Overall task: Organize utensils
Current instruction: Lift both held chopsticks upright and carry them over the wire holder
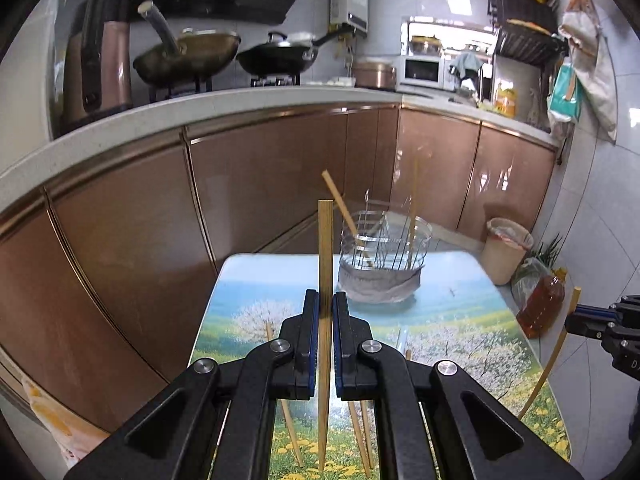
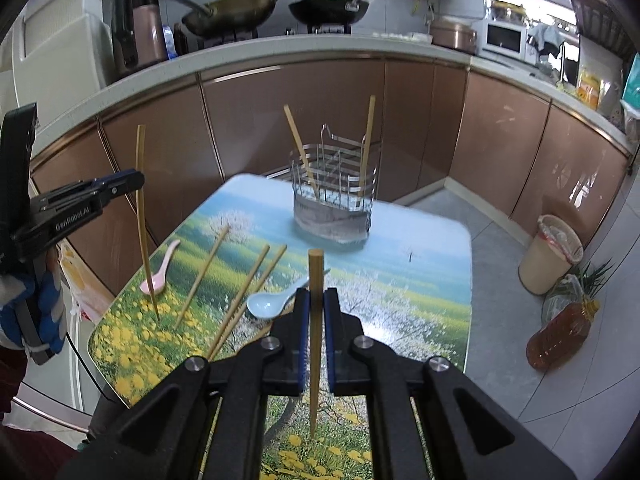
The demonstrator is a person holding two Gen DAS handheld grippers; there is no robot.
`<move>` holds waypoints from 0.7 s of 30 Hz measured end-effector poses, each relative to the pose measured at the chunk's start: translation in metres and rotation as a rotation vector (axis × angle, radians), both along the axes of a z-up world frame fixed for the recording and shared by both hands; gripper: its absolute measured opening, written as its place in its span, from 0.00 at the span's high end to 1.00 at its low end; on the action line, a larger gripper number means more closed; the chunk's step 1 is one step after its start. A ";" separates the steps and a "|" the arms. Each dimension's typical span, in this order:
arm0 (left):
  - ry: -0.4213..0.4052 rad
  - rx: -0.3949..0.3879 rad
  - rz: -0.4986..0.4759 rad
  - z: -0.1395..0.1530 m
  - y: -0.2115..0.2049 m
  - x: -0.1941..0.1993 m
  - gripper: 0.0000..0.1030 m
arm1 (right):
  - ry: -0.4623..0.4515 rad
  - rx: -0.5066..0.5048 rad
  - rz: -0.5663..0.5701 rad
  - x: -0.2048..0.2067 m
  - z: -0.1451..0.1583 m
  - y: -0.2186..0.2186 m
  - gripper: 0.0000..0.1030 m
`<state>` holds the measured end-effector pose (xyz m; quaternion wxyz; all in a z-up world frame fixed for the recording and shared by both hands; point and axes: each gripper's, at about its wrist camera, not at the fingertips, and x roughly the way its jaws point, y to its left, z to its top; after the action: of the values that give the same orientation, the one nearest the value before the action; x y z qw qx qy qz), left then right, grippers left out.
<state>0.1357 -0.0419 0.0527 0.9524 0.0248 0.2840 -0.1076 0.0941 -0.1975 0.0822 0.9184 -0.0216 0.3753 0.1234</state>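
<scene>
My left gripper [image 1: 326,300] is shut on an upright bamboo chopstick [image 1: 325,248], held above the near end of the table. It shows in the right wrist view [image 2: 136,179] at the left. My right gripper [image 2: 316,298] is shut on another upright chopstick [image 2: 315,280]. It shows in the left wrist view [image 1: 570,320] at the right edge. A wire utensil holder [image 2: 334,196] stands at the table's far end with two chopsticks in it. Three loose chopsticks [image 2: 248,292], a pink spoon [image 2: 160,274] and a pale blue spoon [image 2: 268,304] lie on the table.
The table [image 2: 432,288] has a flower-landscape top. Brown cabinets run behind it under a counter with woks [image 2: 240,8]. On the floor to the right stand a bin [image 2: 554,254] and an oil bottle [image 2: 560,336].
</scene>
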 end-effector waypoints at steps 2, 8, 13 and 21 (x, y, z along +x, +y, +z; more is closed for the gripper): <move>-0.020 -0.007 -0.009 0.007 -0.003 -0.001 0.94 | -0.023 0.001 0.000 0.001 0.010 0.002 0.94; -0.070 -0.043 -0.036 0.038 -0.010 0.018 0.95 | -0.103 -0.010 0.021 0.023 0.052 0.012 0.94; -0.125 -0.103 -0.050 0.071 -0.013 0.061 0.95 | -0.192 -0.012 0.039 0.060 0.096 0.018 0.94; -0.204 -0.237 -0.070 0.087 -0.033 0.140 0.95 | -0.323 0.049 0.059 0.143 0.132 0.022 0.94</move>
<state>0.2757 -0.0753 0.1397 0.9683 -0.0669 0.1701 -0.1703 0.2370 -0.1757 0.2145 0.9630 -0.0296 0.2190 0.1545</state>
